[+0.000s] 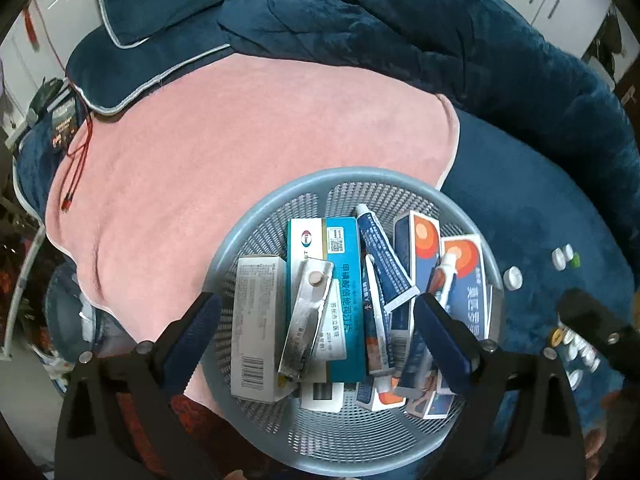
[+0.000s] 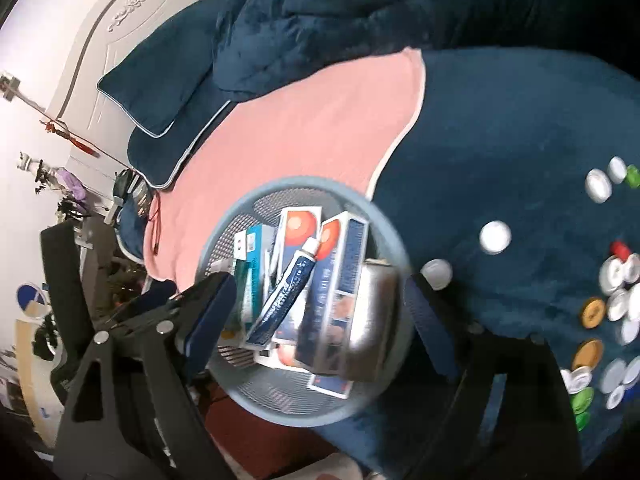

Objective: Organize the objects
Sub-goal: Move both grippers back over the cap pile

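A blue-grey mesh basket (image 1: 344,173) (image 2: 304,182) sits on the bed, half on a pink towel (image 1: 240,140). Inside lie a teal medicine box (image 1: 344,248), a white box (image 1: 256,320), a silver blister strip (image 1: 308,312), blue tubes (image 1: 384,256) (image 2: 288,292) and orange-and-blue boxes (image 1: 420,248) (image 2: 300,228). My left gripper (image 1: 320,316) hangs open over the basket with nothing held. My right gripper (image 2: 320,314) is also open above it. A blurred silver thing (image 2: 372,320) shows between its fingers, touching neither pad.
Several loose bottle caps (image 2: 616,300) (image 1: 512,278) lie scattered on the dark blue blanket (image 2: 500,140) right of the basket. Blue pillows (image 1: 160,0) and a bunched quilt fill the far side. Red cables (image 1: 76,168) trail over the towel's left edge.
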### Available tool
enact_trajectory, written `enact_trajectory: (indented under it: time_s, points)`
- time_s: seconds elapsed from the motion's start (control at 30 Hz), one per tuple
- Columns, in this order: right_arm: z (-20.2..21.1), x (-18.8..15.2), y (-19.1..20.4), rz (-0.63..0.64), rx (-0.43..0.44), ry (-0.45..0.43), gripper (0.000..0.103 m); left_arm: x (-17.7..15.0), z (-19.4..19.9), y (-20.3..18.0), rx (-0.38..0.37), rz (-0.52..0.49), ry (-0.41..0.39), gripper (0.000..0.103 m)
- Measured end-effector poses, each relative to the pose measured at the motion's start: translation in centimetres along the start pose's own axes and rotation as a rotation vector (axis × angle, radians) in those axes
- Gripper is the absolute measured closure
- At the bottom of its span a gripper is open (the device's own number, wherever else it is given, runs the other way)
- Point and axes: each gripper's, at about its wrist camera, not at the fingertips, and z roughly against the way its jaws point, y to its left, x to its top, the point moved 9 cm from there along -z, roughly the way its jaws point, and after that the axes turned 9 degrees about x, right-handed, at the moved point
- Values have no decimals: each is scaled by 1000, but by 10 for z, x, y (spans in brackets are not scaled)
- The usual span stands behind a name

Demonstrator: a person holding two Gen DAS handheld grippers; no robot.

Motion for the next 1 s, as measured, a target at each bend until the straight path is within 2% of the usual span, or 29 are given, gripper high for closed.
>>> enact_trajectory:
  time_s: [0.1,0.4,0.77,1.0]
  points:
    - [6,-3,-6,14,-39,3,8,0,4,-4,7,-20,-12,4]
    - [27,-25,-44,-19,-109,29,7,-3,13,-30,-2,-77,-24,4]
    - [71,-43,-97,-101,-156,18,7,-7,26,-72,-28,-134,-33,4]
    - [123,-61,-162,-176,-232,4,7,-16,40,-125,-64,-232,-60,4]
